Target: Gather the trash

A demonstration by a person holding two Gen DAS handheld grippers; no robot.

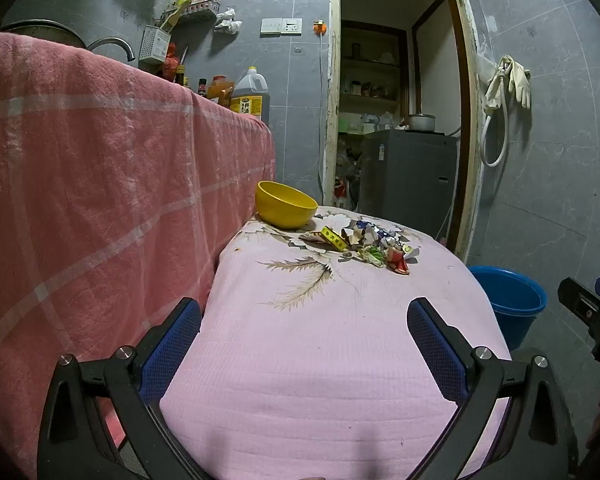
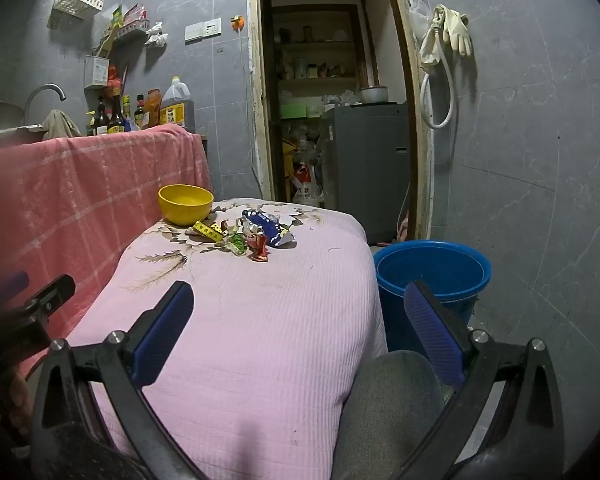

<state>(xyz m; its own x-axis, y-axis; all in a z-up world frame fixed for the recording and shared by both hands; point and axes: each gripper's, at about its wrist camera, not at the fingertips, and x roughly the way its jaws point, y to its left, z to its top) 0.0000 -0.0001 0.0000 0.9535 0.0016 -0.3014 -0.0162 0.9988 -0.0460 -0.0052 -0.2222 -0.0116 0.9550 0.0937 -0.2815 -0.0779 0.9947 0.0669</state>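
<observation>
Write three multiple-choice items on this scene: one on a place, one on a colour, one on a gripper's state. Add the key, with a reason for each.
1. Where does the pile of crumpled wrappers lie?
A. in the bucket
B. on the pink quilted cloth, beside the yellow plastic bowl
C. inside the bowl

2. What colour is the round plastic bucket on the floor?
A. blue
B. red
C. white

3. How does the right gripper stand?
A. shut on a wrapper
B. shut, empty
C. open, empty

Key: 1 B, the scraps rest on the cloth next to the bowl; 2 A, its rim and wall are blue; 3 C, its blue pads stand wide apart with nothing between.
</observation>
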